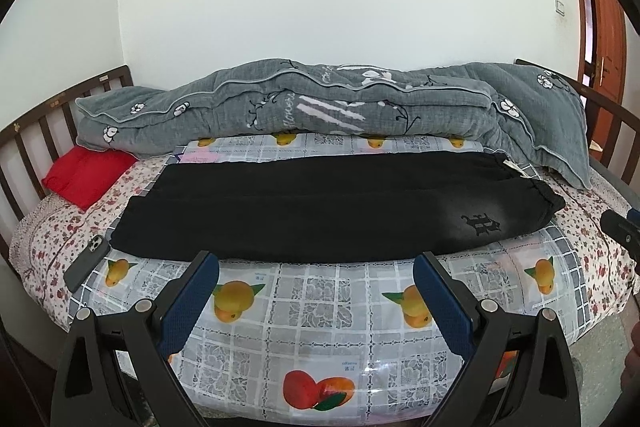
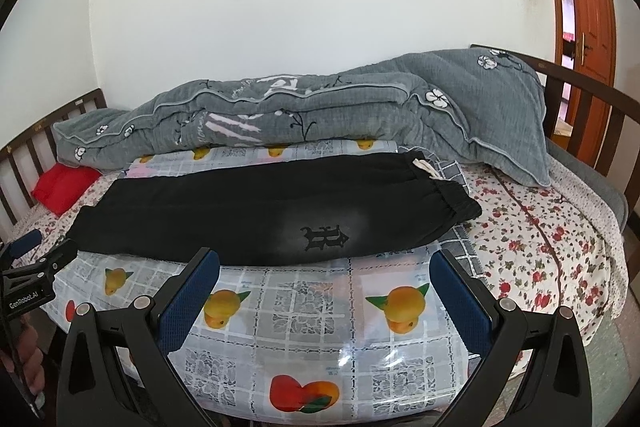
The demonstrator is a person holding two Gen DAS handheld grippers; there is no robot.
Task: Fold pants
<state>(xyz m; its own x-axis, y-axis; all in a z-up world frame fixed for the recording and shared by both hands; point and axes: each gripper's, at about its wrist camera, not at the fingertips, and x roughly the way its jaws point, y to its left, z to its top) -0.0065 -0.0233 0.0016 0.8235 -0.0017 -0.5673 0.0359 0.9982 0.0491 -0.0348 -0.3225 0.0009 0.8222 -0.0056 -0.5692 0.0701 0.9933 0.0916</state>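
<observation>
Both grippers hover at the near edge of the bed, the left gripper (image 1: 316, 263) and the right gripper (image 2: 324, 261) each with its blue-padded jaws spread wide and nothing between them. From where I stand, the bed (image 2: 540, 247) fills most of the room ahead, its flowered sheet showing to the right and a glossy fruit-print plastic cloth (image 1: 312, 299) laid over the middle. Along the far side by the wall lies a rumpled grey quilt (image 1: 304, 107). In front of it, on the plastic cloth, the black pants (image 1: 320, 211) lie stretched lengthwise across the bed, waistband with its pale drawstring to the right and the leg ends to the left; they look already halved, one leg stacked over the other, with an embroidered emblem (image 2: 326, 237) facing up near the waist. A red cushion (image 1: 86, 177) sits at the left by the rail, and a phone (image 1: 86, 263) rests just beside the leg ends. I judge the fold is at its middle step: the length still wants doubling. The next move seems to call for both grippers to go forward over the near hem, pinch the cloth at one end, front and back corners together, and carry it over to the other without dragging the layers askew on that slippery plastic.
</observation>
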